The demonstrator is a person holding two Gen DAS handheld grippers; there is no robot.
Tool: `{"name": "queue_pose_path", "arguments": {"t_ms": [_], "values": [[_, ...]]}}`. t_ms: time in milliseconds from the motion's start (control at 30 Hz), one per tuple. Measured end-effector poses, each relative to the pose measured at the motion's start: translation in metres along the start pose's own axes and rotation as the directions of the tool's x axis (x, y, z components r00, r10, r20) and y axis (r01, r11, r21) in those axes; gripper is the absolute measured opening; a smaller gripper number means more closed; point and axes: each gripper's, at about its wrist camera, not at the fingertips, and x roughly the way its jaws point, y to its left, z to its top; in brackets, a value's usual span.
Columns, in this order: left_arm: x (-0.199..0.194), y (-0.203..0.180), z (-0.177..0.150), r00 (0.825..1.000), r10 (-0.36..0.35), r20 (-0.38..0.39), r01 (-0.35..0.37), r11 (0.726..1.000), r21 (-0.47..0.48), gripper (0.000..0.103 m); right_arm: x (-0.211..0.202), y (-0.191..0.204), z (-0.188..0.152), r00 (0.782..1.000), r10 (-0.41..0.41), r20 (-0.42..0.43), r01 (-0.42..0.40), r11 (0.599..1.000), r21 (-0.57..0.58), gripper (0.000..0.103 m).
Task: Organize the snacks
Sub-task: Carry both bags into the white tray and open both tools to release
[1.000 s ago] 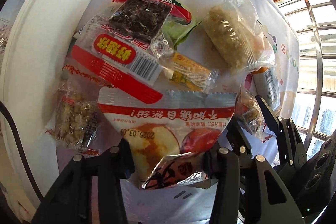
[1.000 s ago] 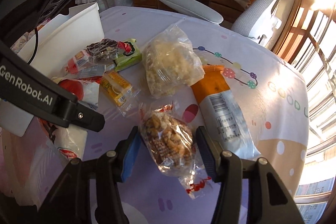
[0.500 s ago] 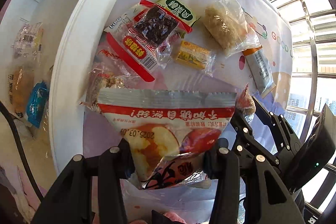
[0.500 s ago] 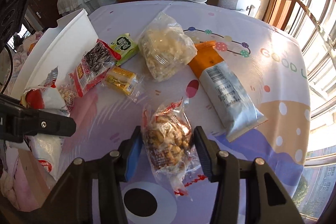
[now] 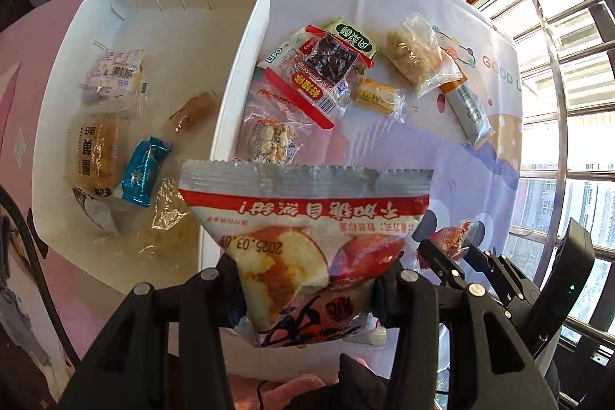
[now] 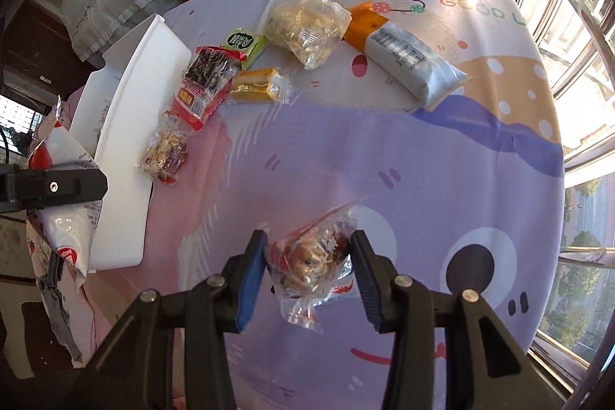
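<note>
My left gripper (image 5: 307, 279) is shut on the lower end of a red-and-white sweet potato snack bag (image 5: 307, 214), which hangs in the air beside the white bin (image 5: 246, 37). The bin holds several wrapped snacks, among them a blue one (image 5: 142, 168). In the right wrist view my right gripper (image 6: 309, 248) has a clear packet of nut brittle (image 6: 307, 268) between its blue pads. The jaws are closing and both pads press the packet, which is off the tablecloth. The left gripper's finger (image 6: 57, 185) and its bag (image 6: 65, 229) show at the left edge.
Loose on the tablecloth beside the bin lie a second nut packet (image 6: 167, 156), a red packet with dark pieces (image 6: 203, 83), a green packet (image 6: 244, 43), a yellow bar (image 6: 255, 85), a clear puffed-snack bag (image 6: 303, 22) and an orange-and-white pack (image 6: 407, 60). Windows line the right side.
My left gripper has risen with its bag, bringing the inside of the bin into view. The right gripper has rolled, pulled back toward the table's near side and squeezed tighter on the nut packet.
</note>
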Motion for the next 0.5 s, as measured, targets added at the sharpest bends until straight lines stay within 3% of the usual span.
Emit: {"name": "queue_pose_path", "arguments": {"t_ms": [200, 500], "values": [[-0.025, 0.029, -0.025, 0.999, -0.027, 0.027, 0.027, 1.0, 0.004, 0.047, -0.01, 0.027, -0.024, 0.999, 0.015, -0.031, -0.014, 1.0, 0.01, 0.044], [-0.045, 0.072, -0.048, 0.992, -0.104, 0.071, 0.103, 0.995, 0.017, 0.047, -0.026, 0.079, -0.048, 1.0, 0.028, 0.0, -0.028, 0.999, -0.019, 0.044]]}}
